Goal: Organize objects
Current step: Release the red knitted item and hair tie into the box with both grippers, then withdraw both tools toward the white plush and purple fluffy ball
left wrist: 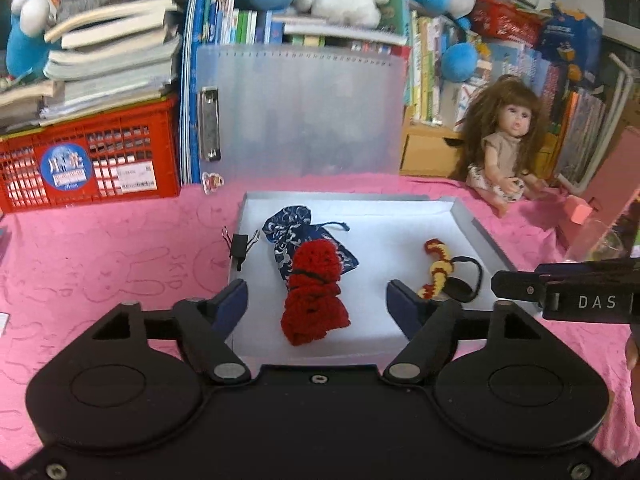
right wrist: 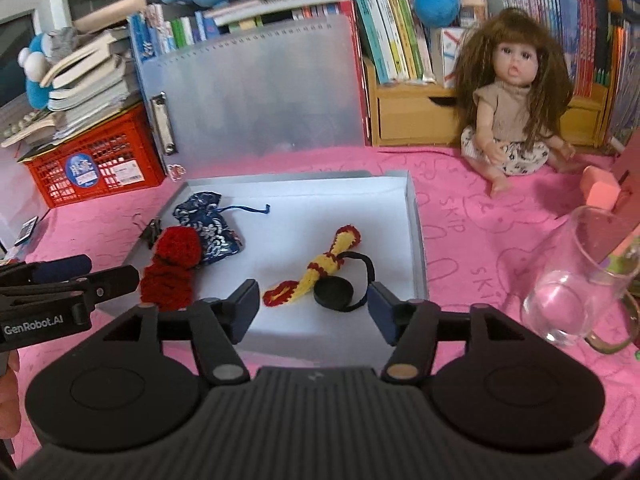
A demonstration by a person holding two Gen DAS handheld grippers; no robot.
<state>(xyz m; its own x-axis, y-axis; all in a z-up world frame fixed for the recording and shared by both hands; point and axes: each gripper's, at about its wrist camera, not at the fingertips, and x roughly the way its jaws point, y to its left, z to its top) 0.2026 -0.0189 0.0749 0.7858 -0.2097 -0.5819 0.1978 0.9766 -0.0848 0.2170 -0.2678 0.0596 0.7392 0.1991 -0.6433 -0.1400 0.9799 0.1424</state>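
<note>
My left gripper [left wrist: 316, 300] has its fingers spread wide and holds nothing; it hangs over the near edge of the shallow white tray [left wrist: 472, 224], with the red crochet piece [left wrist: 314, 294] lying between the fingers inside the tray. My right gripper [right wrist: 312, 306] is spread wide too, empty, over the tray's near edge, with the yellow-and-red crochet piece [right wrist: 324, 266] and a black hair tie [right wrist: 340, 286] just ahead of it. In the tray's far left part lies a blue patterned pouch [right wrist: 208, 222], partly under the red piece. A black binder clip [left wrist: 239, 246] sits on the tray's left rim.

"DAS" reads on the right gripper's side, "GenRobot.AI" on the left's. The pink worktop [right wrist: 472, 216] right of the tray carries "SKIP" outlines, a glass jug [right wrist: 576, 276] and, beyond it, a doll [right wrist: 516, 108]. The tray's middle is bare white.
</note>
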